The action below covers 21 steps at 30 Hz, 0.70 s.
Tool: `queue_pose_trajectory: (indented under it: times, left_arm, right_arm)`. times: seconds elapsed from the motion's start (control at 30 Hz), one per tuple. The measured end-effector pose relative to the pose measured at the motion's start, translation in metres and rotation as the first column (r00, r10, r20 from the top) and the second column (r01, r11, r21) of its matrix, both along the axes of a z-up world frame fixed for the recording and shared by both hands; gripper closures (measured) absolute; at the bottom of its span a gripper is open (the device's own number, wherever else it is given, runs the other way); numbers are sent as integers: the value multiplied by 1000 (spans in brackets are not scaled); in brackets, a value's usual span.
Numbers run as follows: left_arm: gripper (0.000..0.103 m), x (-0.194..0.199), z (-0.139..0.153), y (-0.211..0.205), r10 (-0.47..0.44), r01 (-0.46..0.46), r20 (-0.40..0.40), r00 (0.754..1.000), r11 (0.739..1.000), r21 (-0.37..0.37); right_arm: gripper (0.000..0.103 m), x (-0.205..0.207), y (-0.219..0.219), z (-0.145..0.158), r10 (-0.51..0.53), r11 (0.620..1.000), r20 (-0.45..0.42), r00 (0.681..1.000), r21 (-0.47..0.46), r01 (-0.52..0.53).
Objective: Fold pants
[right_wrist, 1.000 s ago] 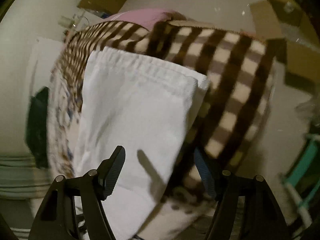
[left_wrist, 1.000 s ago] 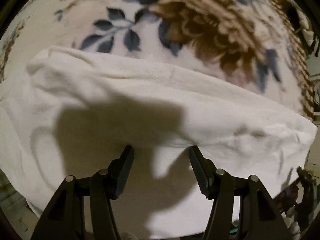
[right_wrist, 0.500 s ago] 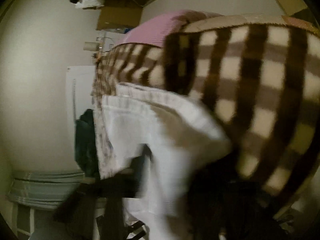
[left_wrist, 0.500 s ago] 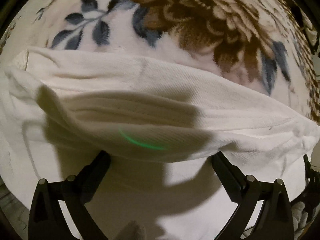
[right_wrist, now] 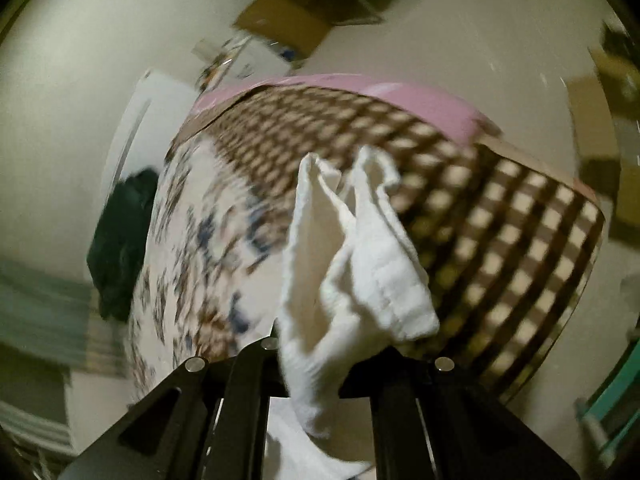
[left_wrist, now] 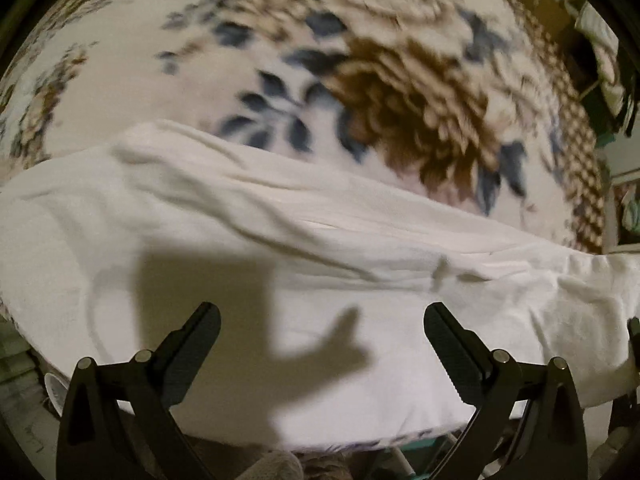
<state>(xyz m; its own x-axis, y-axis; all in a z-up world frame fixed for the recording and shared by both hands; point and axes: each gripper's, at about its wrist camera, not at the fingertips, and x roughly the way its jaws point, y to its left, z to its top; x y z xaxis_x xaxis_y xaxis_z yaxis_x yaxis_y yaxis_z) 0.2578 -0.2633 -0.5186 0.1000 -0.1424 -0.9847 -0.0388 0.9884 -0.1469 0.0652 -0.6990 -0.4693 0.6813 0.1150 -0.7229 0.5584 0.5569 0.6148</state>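
Observation:
The white pants [left_wrist: 360, 248] lie in a long band across a floral blanket [left_wrist: 360, 60] in the left wrist view. My left gripper [left_wrist: 320, 332] is open and empty, hovering just above the pants, and casts its shadow on them. In the right wrist view my right gripper [right_wrist: 320, 344] is shut on one end of the white pants [right_wrist: 360, 248], which is lifted and bunched upright above the bed. The cloth hides its fingertips.
The blanket turns to a brown-and-cream check [right_wrist: 500, 216] toward one end, over a pink sheet [right_wrist: 400, 92]. A dark green garment [right_wrist: 120, 240] lies at the bed's side. Cardboard boxes [right_wrist: 288, 24] sit on the floor beyond. A teal frame [right_wrist: 616, 392] stands to the right.
My right gripper has closed on the end of the pants and lifted it off the bed. My left gripper has opened wider and pulled back a little from the cloth.

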Motion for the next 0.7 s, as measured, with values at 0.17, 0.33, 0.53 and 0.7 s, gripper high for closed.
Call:
queue_pose_trajectory:
  times: [0.17, 0.33, 0.53, 0.7]
  left_arm:
    - [0, -18, 28, 74, 37, -37, 7, 999, 999, 1]
    - [0, -19, 31, 97, 54, -56, 31, 998, 997, 58]
    - [0, -47, 12, 184, 167, -167, 12, 986, 982, 90]
    - [0, -55, 0, 213, 219, -219, 8, 976, 971, 92]
  right_arm:
    - [94, 23, 103, 38, 171, 976, -47, 984, -132, -176]
    - [95, 35, 222, 21, 358, 915, -97, 929, -163, -370]
    - [95, 41, 348, -48, 525, 817, -180, 832, -168, -552]
    - [94, 54, 409, -92, 610, 722, -260, 748, -205, -660]
